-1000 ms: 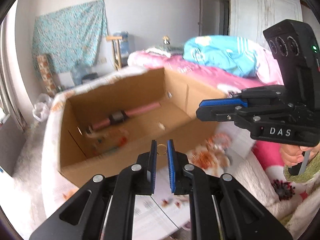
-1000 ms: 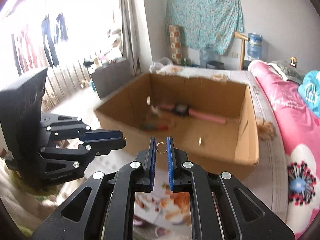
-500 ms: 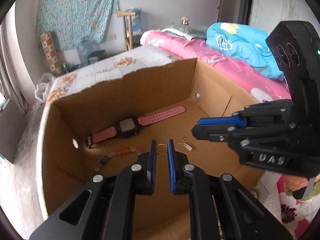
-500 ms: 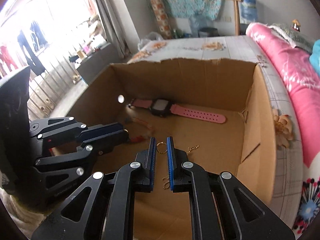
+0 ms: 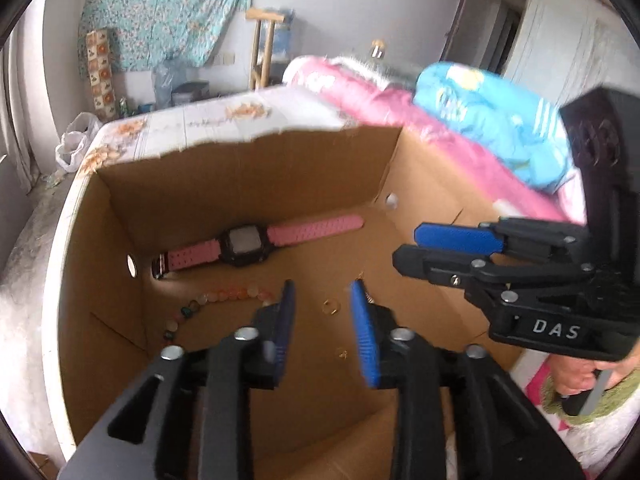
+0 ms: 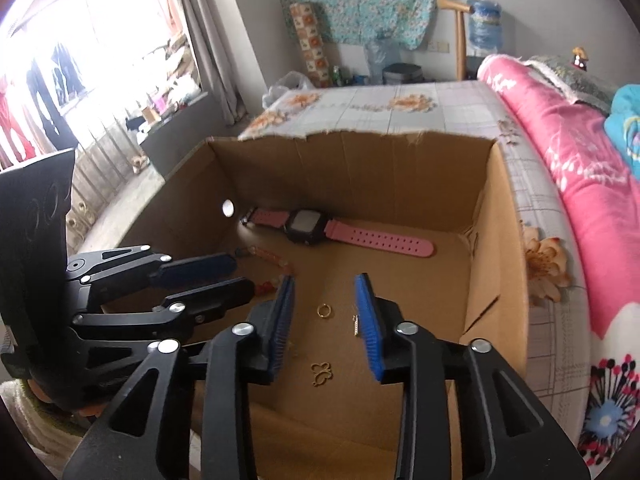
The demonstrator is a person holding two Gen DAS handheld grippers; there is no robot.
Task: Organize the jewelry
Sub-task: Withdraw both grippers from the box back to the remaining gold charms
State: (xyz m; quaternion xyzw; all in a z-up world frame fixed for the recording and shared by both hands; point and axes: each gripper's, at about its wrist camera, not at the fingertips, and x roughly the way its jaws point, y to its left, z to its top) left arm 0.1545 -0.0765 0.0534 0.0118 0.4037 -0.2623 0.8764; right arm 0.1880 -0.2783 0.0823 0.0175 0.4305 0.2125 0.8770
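Left gripper [image 5: 323, 312] jaws spread wide, empty, over cardboard box [image 5: 248, 168]. Right gripper [image 6: 325, 312] likewise spread, empty. Gold ring [image 6: 324, 311] lies loose on box floor between its fingers.

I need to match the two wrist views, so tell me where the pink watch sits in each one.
Left wrist view: the pink watch lies on the floor of the cardboard box along its far wall, left of centre, above the open left gripper.
Right wrist view: the pink watch lies along the same far wall, near centre.
Shared landmark: the bead bracelet just in front of the watch.
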